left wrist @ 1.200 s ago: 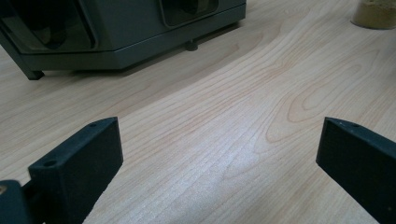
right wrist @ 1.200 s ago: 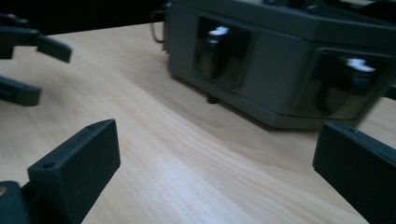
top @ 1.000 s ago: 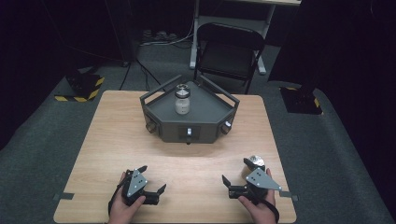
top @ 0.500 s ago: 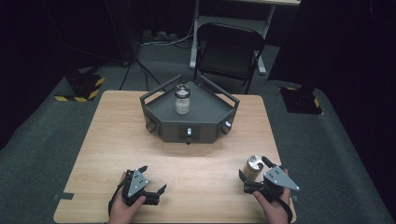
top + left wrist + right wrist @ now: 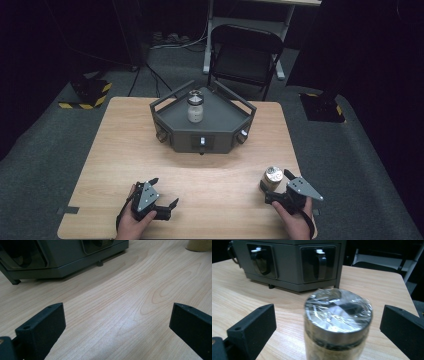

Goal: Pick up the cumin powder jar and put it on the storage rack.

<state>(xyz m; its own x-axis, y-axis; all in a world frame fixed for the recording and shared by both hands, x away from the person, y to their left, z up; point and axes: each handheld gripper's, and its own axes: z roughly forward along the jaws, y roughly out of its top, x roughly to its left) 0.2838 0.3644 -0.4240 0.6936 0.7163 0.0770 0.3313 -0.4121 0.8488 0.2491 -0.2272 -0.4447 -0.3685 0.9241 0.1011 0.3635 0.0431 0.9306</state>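
- Left gripper (image 5: 165,191) down near the front edge of the table (image 5: 100,150), a bit left of middle, held in the left hand (image 5: 131,225)
- jaws spread wide, with just bare wood grain between them in the left gripper view
- right gripper (image 5: 276,186) over by the front right corner, held in the right hand (image 5: 295,222), grey three-cornered plate on top
- jaws wide open here too, one on either side of the jar (image 5: 272,177), clear gaps on both sides in the right gripper view, so not touching it
- jar standing upright on the table, close to the right edge and toward the front
- shiny metal lid with crinkly clear wrap over it, tan stuff inside, a little blurry up close
- big angular grey box (image 5: 200,132) further back, roughly centred side to side near the back edge, sitting on small feet, with rails around its top
- recessed dark pockets on its front faces, each with a black lever tipped in white
- small bottle (image 5: 194,107) upright on top of the box, pale contents, darker cap
- black folding chair (image 5: 245,55) on the floor just past the back edge
- yellow-and-black striped block (image 5: 87,92) on the grey carpet off the back left corner
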